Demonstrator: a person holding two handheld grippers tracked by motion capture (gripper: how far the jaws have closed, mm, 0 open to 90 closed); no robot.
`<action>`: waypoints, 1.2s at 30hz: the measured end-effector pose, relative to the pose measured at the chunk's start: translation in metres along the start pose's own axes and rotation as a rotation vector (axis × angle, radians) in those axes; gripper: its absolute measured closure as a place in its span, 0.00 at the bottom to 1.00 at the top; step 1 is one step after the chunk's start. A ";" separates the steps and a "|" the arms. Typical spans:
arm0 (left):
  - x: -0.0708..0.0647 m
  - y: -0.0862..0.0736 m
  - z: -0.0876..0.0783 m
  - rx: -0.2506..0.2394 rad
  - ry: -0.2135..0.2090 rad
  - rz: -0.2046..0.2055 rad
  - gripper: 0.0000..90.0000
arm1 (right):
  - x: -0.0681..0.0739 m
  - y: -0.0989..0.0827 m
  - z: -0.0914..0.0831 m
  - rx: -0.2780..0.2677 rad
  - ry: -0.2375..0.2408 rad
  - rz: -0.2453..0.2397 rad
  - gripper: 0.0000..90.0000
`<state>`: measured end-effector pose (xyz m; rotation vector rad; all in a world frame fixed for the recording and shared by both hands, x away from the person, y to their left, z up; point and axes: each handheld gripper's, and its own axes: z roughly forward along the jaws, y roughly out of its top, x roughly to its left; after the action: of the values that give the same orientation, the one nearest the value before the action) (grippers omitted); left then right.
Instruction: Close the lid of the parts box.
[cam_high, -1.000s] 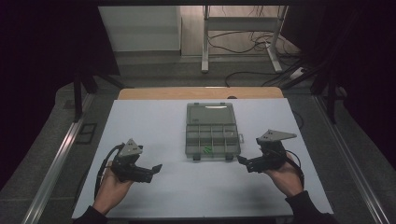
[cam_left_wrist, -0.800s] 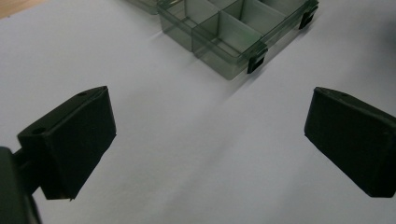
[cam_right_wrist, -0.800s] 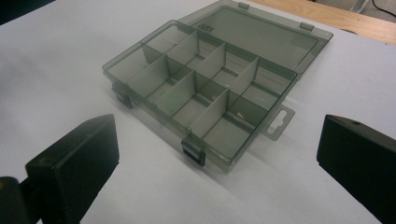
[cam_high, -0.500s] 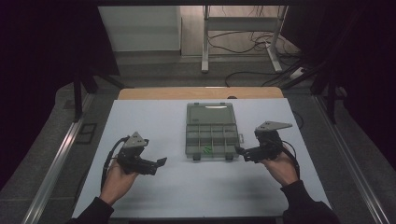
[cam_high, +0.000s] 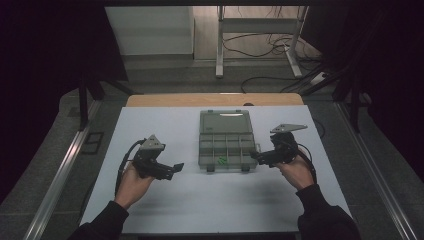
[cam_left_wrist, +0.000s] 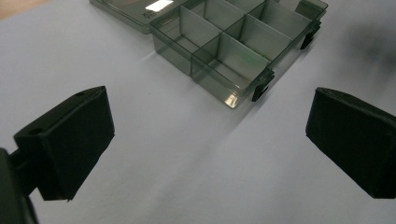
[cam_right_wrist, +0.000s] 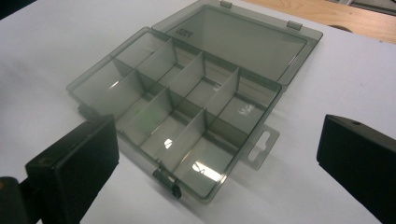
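Observation:
An open, smoky-grey plastic organizer box (cam_high: 226, 145) lies in the middle of the white table, its lid (cam_high: 225, 120) folded flat behind it. Its divided compartments (cam_right_wrist: 187, 107) look bare apart from a small green mark (cam_high: 221, 160) in a front cell. My left gripper (cam_high: 176, 167) is open, a short way left of the box's front corner (cam_left_wrist: 243, 93), with nothing between its jaws. My right gripper (cam_high: 255, 156) is open too, its tip close to the box's right front edge, beside the hanging tab (cam_right_wrist: 261, 144).
The white tabletop (cam_high: 150, 125) ends in a wooden strip (cam_high: 215, 99) at the far side. Metal rails (cam_high: 60, 170) run along both sides. Cables and a desk frame (cam_high: 260, 45) stand on the floor beyond.
Both grippers have moved inward toward the box: the left one to the right, the right one to the left and slightly forward. Both stay open.

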<state>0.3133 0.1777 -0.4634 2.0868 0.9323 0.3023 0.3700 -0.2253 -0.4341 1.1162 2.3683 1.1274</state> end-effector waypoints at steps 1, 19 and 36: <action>0.001 0.001 0.002 0.005 -0.005 -0.004 0.02 | -0.001 0.001 0.001 -0.001 -0.002 0.000 0.00; 0.007 0.021 0.028 -0.011 -0.029 0.017 0.00 | -0.015 0.018 0.028 -0.004 -0.022 0.031 0.00; 0.015 0.033 0.047 0.022 -0.015 0.016 0.00 | -0.026 0.033 0.054 0.039 -0.023 0.023 0.00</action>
<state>0.3646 0.1477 -0.4701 2.1147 0.9142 0.2848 0.4336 -0.2031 -0.4458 1.1662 2.3753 1.0740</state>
